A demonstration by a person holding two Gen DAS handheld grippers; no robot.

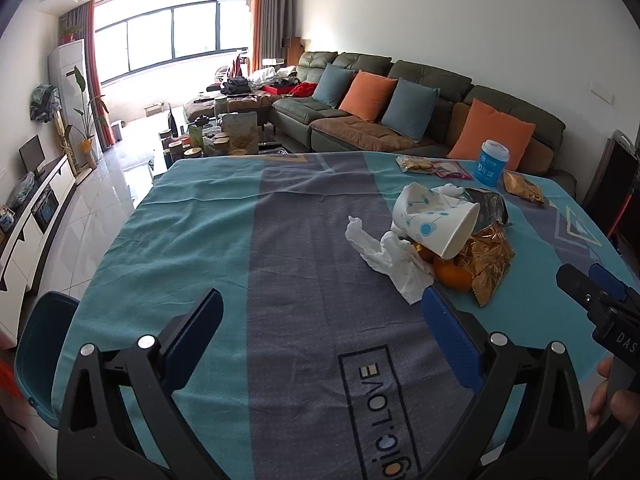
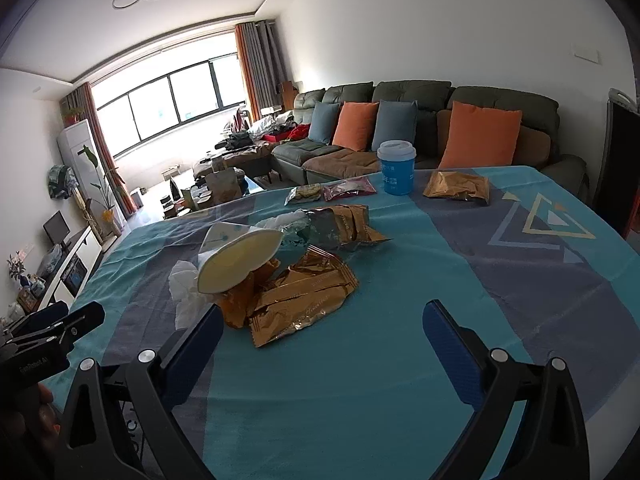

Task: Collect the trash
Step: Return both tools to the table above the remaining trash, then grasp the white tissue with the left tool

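**Trash pile waiting, both tongs spread**

While we are hovering above the near edge, the table [image 1: 208, 220] is filling most of both views, its teal and grey cloth lying flat with a few creases. Beyond it, the green sofa [image 2: 472, 104] is running along the far right wall, carrying orange and blue cushions.

We are holding the left gripper [image 1: 322, 306] released, its blue-padded fingers standing wide apart over bare cloth and grasping nothing. We are holding the right gripper [image 2: 322, 320] spread open too, empty, with its left finger sitting just in front of the trash pile.

That pile is lying right of the table's middle in the left wrist view. A tipped paper cup [image 2: 236, 262] is leaning on top of it, mouth facing us in the right wrist view. Under and beside the cup, a gold foil wrapper [image 2: 304, 300] is lying crumpled, touching a crumpled white tissue [image 1: 394, 256] to its left. An orange [image 1: 452, 274] is peeking out beneath the cup, just beside the foil.

Farther back, a blue lidded cup [image 2: 396, 168] is standing upright near the far edge, with another gold packet [image 2: 456, 188] lying to its right and two small snack packets [image 2: 332, 192] to its left.
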